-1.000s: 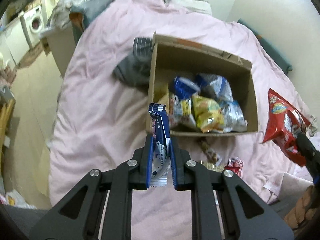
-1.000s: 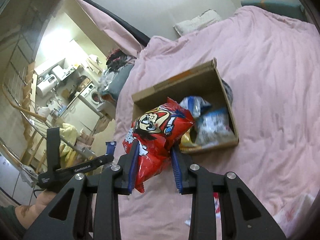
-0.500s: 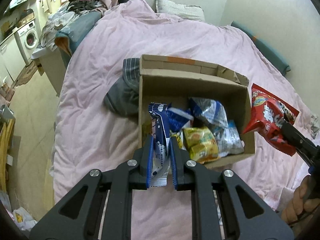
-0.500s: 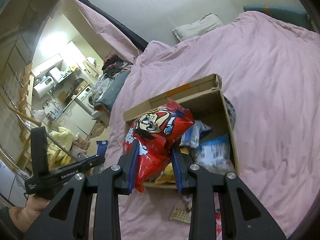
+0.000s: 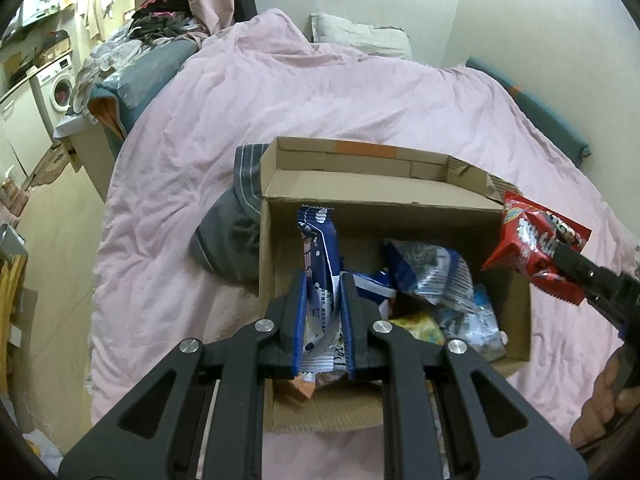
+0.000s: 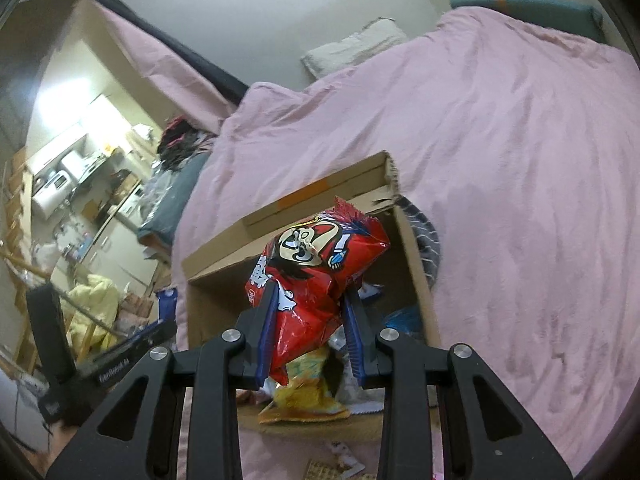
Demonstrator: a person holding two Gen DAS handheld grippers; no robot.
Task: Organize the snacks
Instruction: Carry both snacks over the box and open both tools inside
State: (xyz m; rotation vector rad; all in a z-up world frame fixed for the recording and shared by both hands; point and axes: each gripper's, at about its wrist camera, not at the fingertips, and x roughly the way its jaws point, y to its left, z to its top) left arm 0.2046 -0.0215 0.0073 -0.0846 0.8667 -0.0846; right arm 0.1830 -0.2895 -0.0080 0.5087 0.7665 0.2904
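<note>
Now both claws hang over the open cardboard box (image 5: pixel 472 196) on the bed (image 5: pixel 360 96): the left claw (image 5: pixel 322 320) clenched on a blue snack packet (image 5: pixel 318 248), the right claw (image 6: pixel 310 332) grasping a red chip bag (image 6: pixel 320 264). Best lower each clear of the walls and release over bare spots, so nothing catches the rim.

red bag (image 6: pixel 316 280): lower end hidden between fingers (image 6: pixel 266 332) | cardboard box (image 5: pixel 360 188): near wall hidden behind left gripper (image 5: pixel 323 332) | blue wrapper (image 5: pixel 318 264): print too small to read | right gripper (image 5: pixel 592 276): cut by frame edge

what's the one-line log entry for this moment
left gripper: shut on blue snack packet over cardboard box | right gripper: shut on red chip bag | release: pending
</note>
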